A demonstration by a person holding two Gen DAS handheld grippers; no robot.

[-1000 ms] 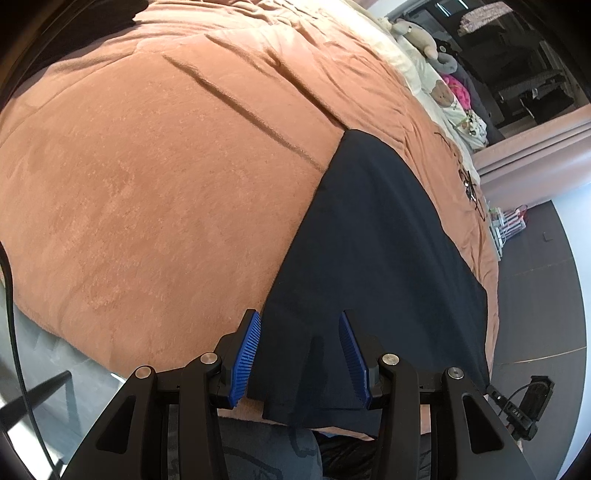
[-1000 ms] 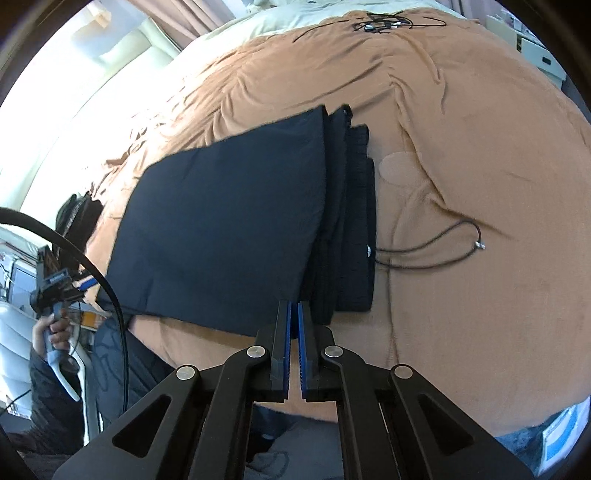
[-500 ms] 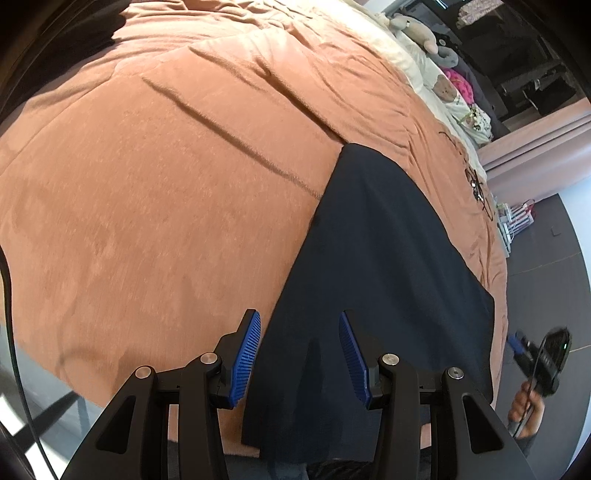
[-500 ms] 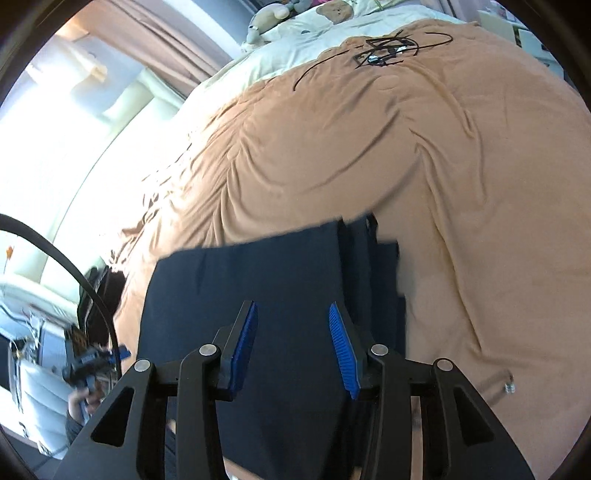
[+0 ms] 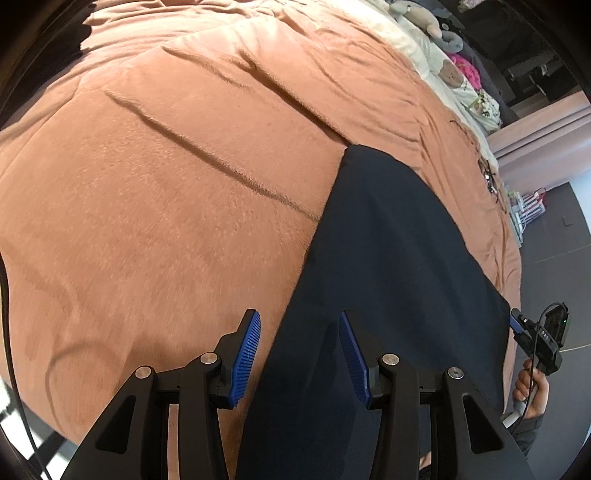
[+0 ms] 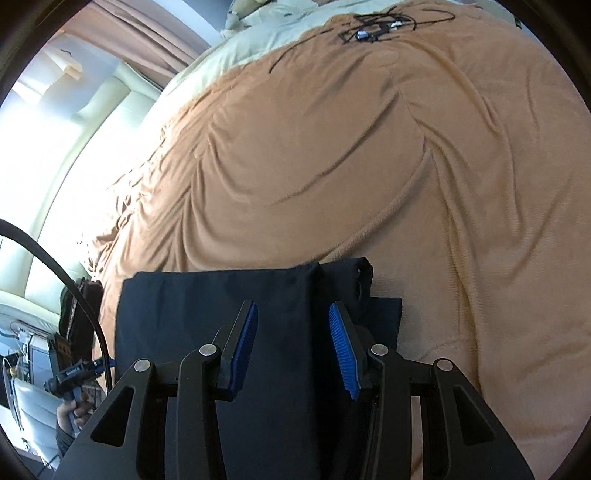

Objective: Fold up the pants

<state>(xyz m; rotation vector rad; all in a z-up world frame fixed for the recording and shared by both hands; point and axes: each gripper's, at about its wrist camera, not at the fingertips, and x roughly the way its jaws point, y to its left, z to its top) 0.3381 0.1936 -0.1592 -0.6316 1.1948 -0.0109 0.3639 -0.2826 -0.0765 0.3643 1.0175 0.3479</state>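
Dark navy pants (image 5: 388,258) lie flat and folded on an orange-brown blanket (image 5: 166,184). My left gripper (image 5: 299,321) stands open above the pants' left edge, one blue pad over the blanket and one over the cloth. In the right wrist view the pants (image 6: 221,302) show stacked layers at their right side (image 6: 373,291). My right gripper (image 6: 291,310) hangs open over that side, its pads pressing nothing. Each view also shows the other gripper in a hand: the right one (image 5: 539,339) and the left one (image 6: 77,373).
A tangle of black cables (image 6: 373,26) lies far up the blanket. Stuffed toys (image 5: 424,18) and pale pillows sit at the bed's head. A dark bag (image 6: 81,306) rests by the bed's left side. Grey floor (image 5: 554,240) runs along the right.
My right gripper went from shut to open and moved forward over the pants' layered side. My left gripper shifted along the pants' left edge, still open.
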